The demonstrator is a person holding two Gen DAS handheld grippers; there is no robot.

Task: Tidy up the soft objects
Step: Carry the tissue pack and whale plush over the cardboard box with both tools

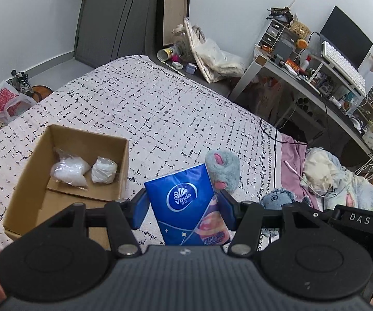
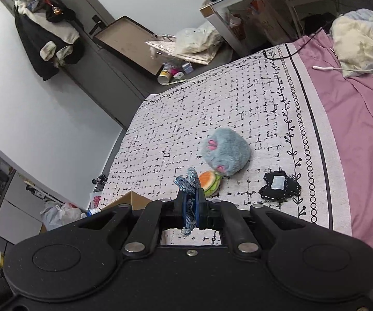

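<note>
The left hand-held gripper point(image 1: 184, 207) is pinching a blue plastic tissue pack point(image 1: 190, 204) beside the open cardboard box point(image 1: 31, 181); the right hand-held gripper point(image 2: 192, 208) is pinching frayed blue cloth point(image 2: 187, 181); both should be lowering inside the box before releasing.

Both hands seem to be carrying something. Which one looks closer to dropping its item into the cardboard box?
Probably left: the left gripper holds the blue tissue pack right beside the cardboard box; the right gripper's view shows only the box's corner.

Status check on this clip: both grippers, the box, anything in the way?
Left gripper shut on tissue pack. Right gripper shut on blue plush. Box open, two white bags inside. Nothing blocking it.
</note>
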